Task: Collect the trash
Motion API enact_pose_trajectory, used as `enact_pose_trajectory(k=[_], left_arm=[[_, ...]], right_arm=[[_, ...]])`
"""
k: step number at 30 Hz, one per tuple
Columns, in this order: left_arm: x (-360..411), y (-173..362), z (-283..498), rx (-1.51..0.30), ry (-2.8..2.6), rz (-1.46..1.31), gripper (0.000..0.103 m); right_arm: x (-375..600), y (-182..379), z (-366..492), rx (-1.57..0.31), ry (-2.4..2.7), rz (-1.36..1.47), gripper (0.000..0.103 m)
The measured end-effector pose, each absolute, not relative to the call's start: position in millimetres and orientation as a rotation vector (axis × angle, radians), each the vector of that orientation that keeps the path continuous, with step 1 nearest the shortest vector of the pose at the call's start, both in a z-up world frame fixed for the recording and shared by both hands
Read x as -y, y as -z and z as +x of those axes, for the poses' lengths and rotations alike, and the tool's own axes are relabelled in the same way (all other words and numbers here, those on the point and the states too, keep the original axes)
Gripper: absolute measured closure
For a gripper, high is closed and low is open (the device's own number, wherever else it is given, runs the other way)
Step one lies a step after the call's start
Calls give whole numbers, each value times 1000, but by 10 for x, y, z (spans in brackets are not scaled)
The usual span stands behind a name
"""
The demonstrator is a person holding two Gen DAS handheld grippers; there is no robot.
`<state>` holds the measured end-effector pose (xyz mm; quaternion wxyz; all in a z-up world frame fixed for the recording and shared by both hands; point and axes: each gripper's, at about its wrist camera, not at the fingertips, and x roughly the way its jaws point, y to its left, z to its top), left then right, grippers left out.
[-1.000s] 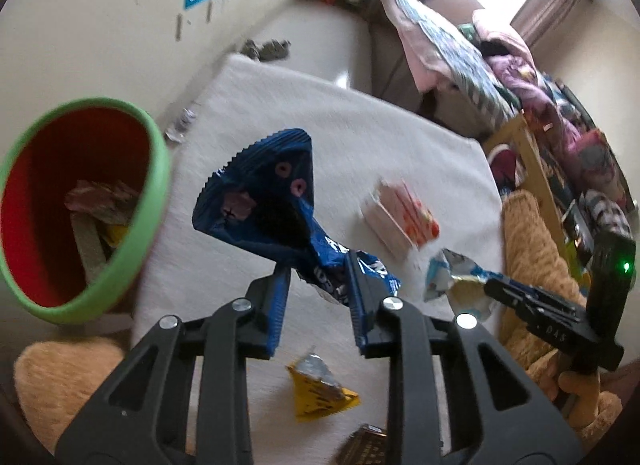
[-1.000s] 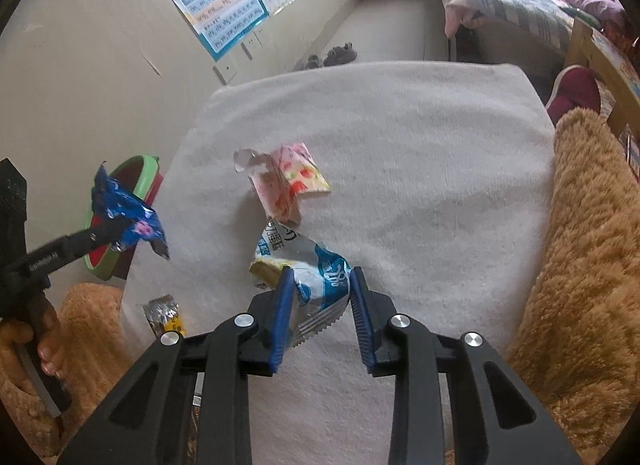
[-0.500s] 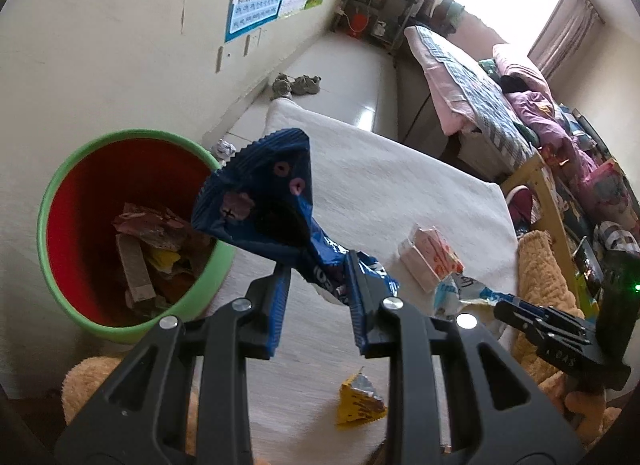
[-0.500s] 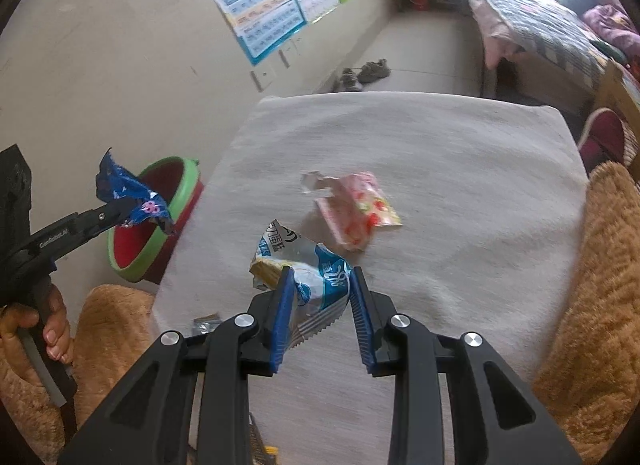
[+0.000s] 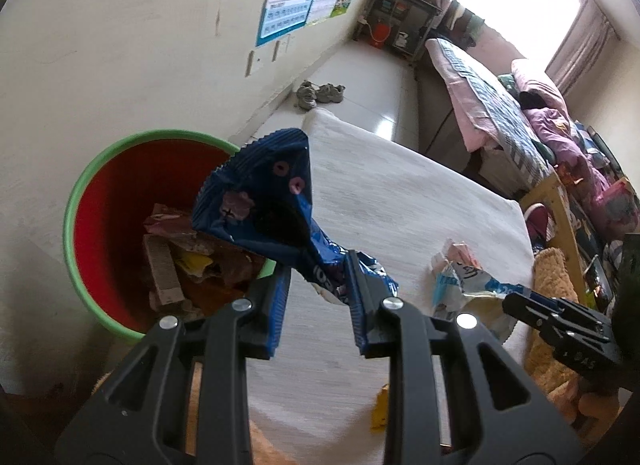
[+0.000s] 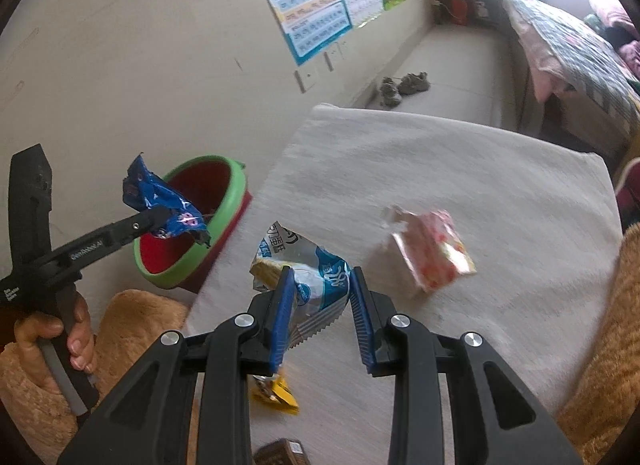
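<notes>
**Two wrappers held, bin beside the mat**

Left gripper (image 5: 318, 277): jaws nearly closed, pinching one crumpled blue wrapper (image 5: 260, 201) at its lower end; the rest of the bag stood up and out past the fingertips, above the near rim of the bin. Right gripper (image 6: 320, 293): jaws likewise narrow, clamped on one white-and-blue wrapper (image 6: 308, 265), which stuck out ahead of the fingers, lifted clear of the mat.

Count, taking the red bin with a green rim (image 5: 100, 193) as landmark: one bin, on the floor against the wall, holding a heap of scraps. Beside it lay one pale mat (image 6: 460, 185). On the mat, away from the bin, one pink wrapper (image 6: 432, 253); nearer the grippers, one yellow wrapper (image 6: 276, 389). One hand (image 6: 60, 337) gripped the left tool's handle.
</notes>
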<state>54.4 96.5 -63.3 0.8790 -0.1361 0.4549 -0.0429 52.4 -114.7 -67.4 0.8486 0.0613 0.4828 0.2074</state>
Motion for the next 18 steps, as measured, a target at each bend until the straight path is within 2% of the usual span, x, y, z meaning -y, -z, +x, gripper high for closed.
enact_pose_trajectory(k=[18], left_arm=[[-1359, 721, 468, -953, 11, -312, 77]], right_arm=[[557, 553, 751, -990, -523, 91, 75]])
